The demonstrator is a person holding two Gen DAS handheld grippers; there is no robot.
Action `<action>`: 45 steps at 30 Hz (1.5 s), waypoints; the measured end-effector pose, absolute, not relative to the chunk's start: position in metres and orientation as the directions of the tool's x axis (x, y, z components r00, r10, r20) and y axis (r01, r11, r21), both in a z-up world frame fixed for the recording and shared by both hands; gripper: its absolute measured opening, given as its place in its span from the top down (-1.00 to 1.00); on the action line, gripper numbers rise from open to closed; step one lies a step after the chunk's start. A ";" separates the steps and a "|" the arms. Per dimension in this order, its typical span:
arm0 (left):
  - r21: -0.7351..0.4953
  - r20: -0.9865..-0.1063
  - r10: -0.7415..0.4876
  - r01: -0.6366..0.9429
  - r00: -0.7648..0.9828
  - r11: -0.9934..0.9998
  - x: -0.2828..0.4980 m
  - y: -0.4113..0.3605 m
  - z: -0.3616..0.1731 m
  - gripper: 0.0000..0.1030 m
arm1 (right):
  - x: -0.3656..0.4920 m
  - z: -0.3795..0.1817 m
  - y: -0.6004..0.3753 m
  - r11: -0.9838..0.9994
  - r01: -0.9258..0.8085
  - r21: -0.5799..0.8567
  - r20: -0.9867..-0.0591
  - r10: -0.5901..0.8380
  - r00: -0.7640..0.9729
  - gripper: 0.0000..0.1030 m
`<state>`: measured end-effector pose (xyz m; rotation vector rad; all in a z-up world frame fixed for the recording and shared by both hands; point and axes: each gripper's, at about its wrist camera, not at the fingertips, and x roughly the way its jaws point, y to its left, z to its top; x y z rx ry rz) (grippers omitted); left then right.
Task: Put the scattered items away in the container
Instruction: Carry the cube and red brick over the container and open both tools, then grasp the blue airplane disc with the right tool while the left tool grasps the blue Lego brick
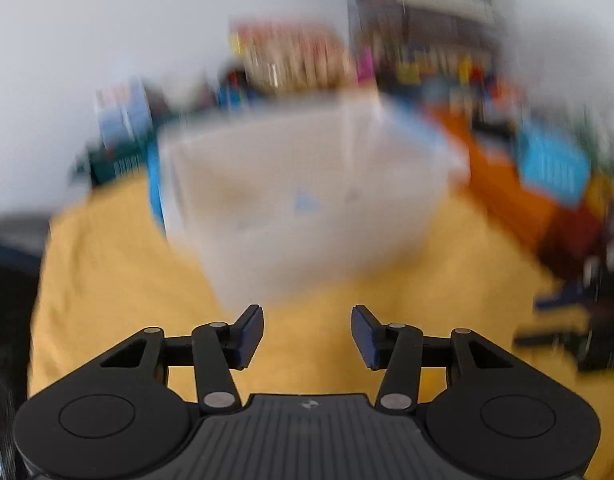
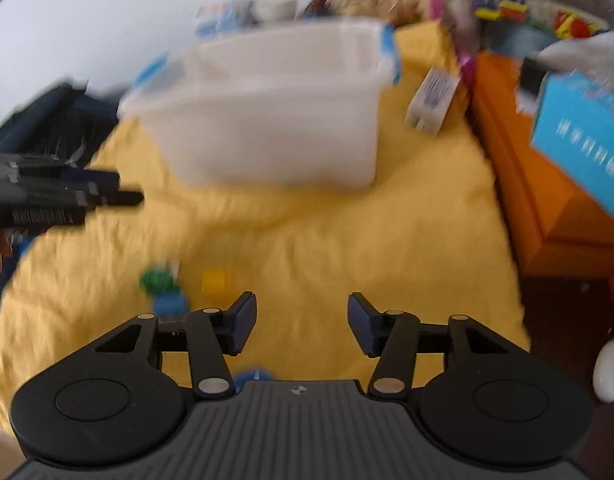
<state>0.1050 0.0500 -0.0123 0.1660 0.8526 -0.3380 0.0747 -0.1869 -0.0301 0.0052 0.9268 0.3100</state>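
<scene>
A translucent white plastic bin [image 2: 267, 120] with blue handle clips stands on a yellow cloth [image 2: 347, 240]; it also shows blurred in the left wrist view [image 1: 307, 200], just ahead of my left gripper [image 1: 307, 336], which is open and empty. My right gripper [image 2: 301, 324] is open and empty above the cloth. Left of it lie a green toy [image 2: 157, 278], a blue toy [image 2: 171, 302] and a yellow block [image 2: 217, 280]. Another blue item [image 2: 251, 376] peeks out under the gripper body. A white box [image 2: 431, 100] lies right of the bin. The left gripper shows in the right wrist view [image 2: 107, 190], its jaws unreadable.
An orange piece of furniture [image 2: 547, 200] stands at the right with a blue box [image 2: 583, 148] on it. Cluttered toys and books [image 2: 507, 4] fill the back. A dark bag [image 2: 47, 120] sits at the left. A white object [image 2: 609, 368] lies off the cloth's right edge.
</scene>
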 end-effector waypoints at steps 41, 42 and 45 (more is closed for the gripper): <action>0.097 -0.786 -0.297 0.582 0.542 0.807 -0.029 -0.010 -0.064 0.19 | 0.038 -0.059 -0.181 0.916 -0.351 0.195 -0.801 0.355 0.482 0.36; 0.094 -0.785 -0.298 0.580 0.543 0.809 -0.029 -0.009 -0.063 0.19 | 0.043 -0.062 -0.181 0.914 -0.336 0.229 -0.800 0.373 0.469 0.16; 0.083 -0.788 -0.304 0.581 0.536 0.810 -0.023 -0.008 -0.066 0.18 | 0.054 -0.075 -0.181 0.923 -0.287 0.258 -0.827 0.364 0.428 0.01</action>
